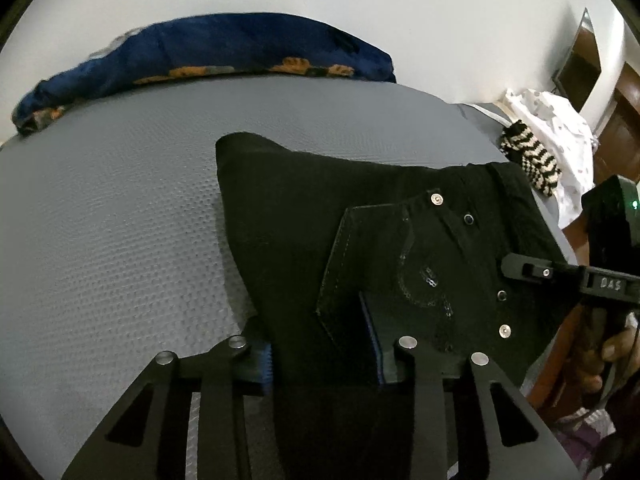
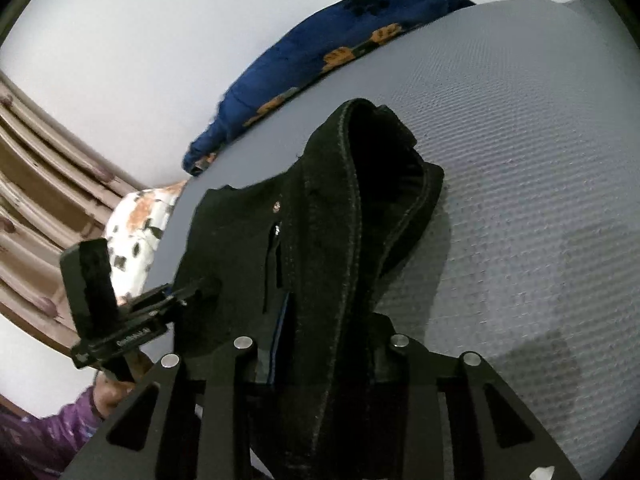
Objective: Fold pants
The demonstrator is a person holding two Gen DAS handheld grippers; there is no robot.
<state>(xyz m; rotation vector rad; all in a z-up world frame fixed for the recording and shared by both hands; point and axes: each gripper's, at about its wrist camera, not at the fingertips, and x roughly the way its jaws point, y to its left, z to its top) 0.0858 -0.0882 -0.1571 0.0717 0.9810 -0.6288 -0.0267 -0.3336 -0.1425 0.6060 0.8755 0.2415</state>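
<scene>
Black pants (image 1: 360, 216) lie bunched on a grey textured mattress (image 1: 120, 208), back pocket and rivets facing up. My left gripper (image 1: 324, 360) is shut on the pants' near edge, cloth pinched between its fingers. My right gripper (image 1: 520, 270) grips the waistband side at the right. In the right wrist view the pants (image 2: 328, 220) hang lifted in a fold, and my right gripper (image 2: 324, 356) is shut on the cloth. The left gripper (image 2: 192, 288) holds the pants' left edge there.
A dark blue blanket with orange print (image 1: 224, 52) lies along the mattress's far edge by the white wall. A striped cloth (image 1: 528, 156) and white spotted fabric (image 1: 560, 132) lie at the right. A wooden frame (image 2: 36, 184) stands left.
</scene>
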